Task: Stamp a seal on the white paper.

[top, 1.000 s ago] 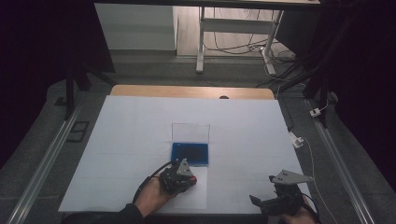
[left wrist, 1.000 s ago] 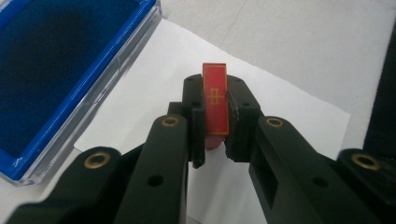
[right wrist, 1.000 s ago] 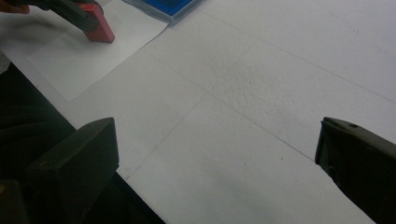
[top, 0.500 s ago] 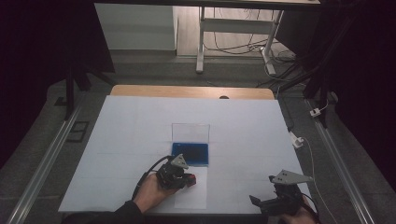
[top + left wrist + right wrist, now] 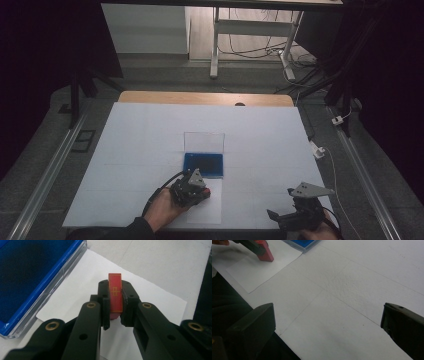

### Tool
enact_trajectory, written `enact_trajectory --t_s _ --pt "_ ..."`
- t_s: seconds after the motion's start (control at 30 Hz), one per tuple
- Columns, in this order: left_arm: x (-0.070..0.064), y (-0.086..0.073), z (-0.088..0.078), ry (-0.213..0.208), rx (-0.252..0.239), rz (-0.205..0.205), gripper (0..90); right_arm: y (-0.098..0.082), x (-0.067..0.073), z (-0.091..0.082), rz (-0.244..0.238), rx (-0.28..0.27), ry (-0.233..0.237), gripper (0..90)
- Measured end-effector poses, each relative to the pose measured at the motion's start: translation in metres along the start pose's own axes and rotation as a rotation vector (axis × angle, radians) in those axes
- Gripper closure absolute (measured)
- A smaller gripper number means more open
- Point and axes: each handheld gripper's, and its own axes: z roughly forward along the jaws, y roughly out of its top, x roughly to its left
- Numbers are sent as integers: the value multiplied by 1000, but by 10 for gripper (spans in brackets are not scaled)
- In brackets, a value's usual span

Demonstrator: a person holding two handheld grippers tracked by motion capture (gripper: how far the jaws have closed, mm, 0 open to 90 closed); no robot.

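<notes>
A small red block (image 5: 115, 293) with a gold mark on its top stands upright between the pads of my left gripper (image 5: 115, 288), which is shut on it. Its lower end rests on a loose white sheet of paper (image 5: 82, 282). In the high view the left gripper (image 5: 192, 189) sits just in front of an open blue-lined case (image 5: 203, 165) with its clear lid (image 5: 204, 142) raised behind. My right gripper (image 5: 280, 217) rests at the table's front right, and its jaws (image 5: 328, 325) stand wide open over bare white tabletop. From there the red block (image 5: 265, 251) shows at the upper left.
The white table cover (image 5: 150, 135) spreads wide around the case. A wooden strip (image 5: 205, 98) runs along the far edge. Metal rails (image 5: 45, 175) flank both sides. A white plug and cable (image 5: 318, 150) lie off the right edge.
The left gripper with the red block has shifted only slightly in front of the blue case. The right gripper has stayed put.
</notes>
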Motion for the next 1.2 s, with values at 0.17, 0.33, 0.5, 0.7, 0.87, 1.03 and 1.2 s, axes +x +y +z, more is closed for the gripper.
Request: enact_trajectory --t_s 0.17,0.33,0.5,0.7,0.87,1.03,1.2 --pt "1 2 0 -7 15 6 805 0 0 0 1 -2 0 0" --pt "3 5 -1 -20 29 -3 803 0 0 0 -2 -4 -1 1" --pt "4 6 -1 -28 29 -25 802 0 0 0 -3 -4 -1 1" --pt "2 8 -3 -40 17 -18 802 0 0 -1 -2 -4 -1 1" --pt "1 11 -7 -33 1 -6 802 0 0 0 -2 -4 0 1" --pt "3 12 -11 -37 -9 8 802 0 0 0 -2 -3 0 1" --pt "3 13 -15 -34 -28 12 801 0 0 0 -2 -4 0 1"
